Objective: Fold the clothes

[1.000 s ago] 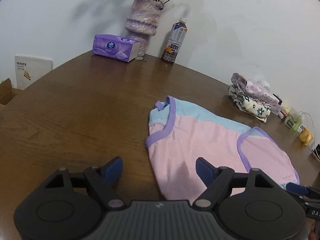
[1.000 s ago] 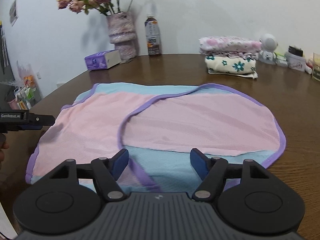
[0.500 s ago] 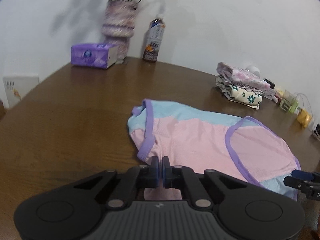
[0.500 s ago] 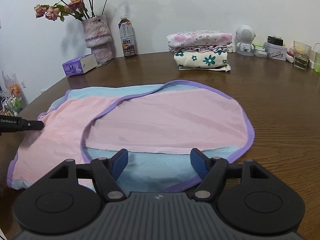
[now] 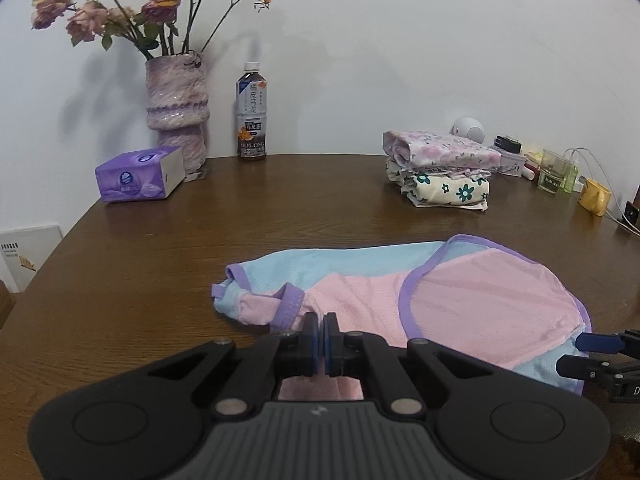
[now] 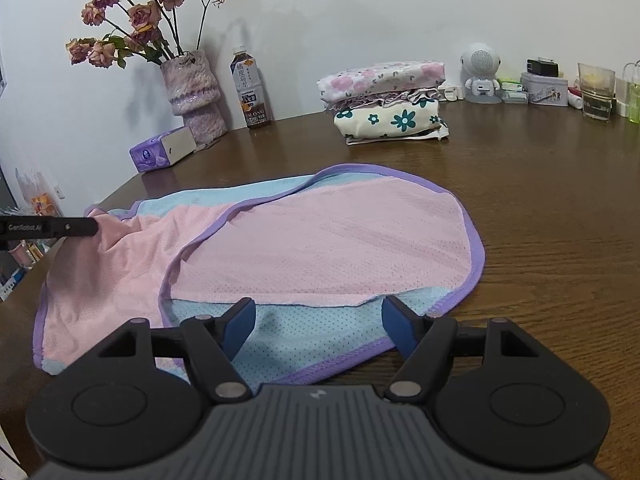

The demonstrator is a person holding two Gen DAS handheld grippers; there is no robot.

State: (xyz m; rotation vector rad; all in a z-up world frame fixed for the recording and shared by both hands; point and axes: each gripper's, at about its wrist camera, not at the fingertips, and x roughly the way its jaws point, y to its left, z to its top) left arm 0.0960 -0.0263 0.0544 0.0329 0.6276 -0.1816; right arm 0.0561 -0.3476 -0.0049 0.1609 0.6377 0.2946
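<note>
The left gripper (image 5: 321,330), pads pinched together on the pink mesh, lifts one end of a pink-and-blue mesh garment with purple trim (image 6: 320,240) off the brown wooden table (image 6: 560,216), apparently to start a fold; the right gripper (image 6: 318,326) waits spread wide and empty over the near blue hem, likely to grasp it next. A stack of folded floral clothes (image 6: 384,100) sits well apart by the wall, presumably already finished.
</note>
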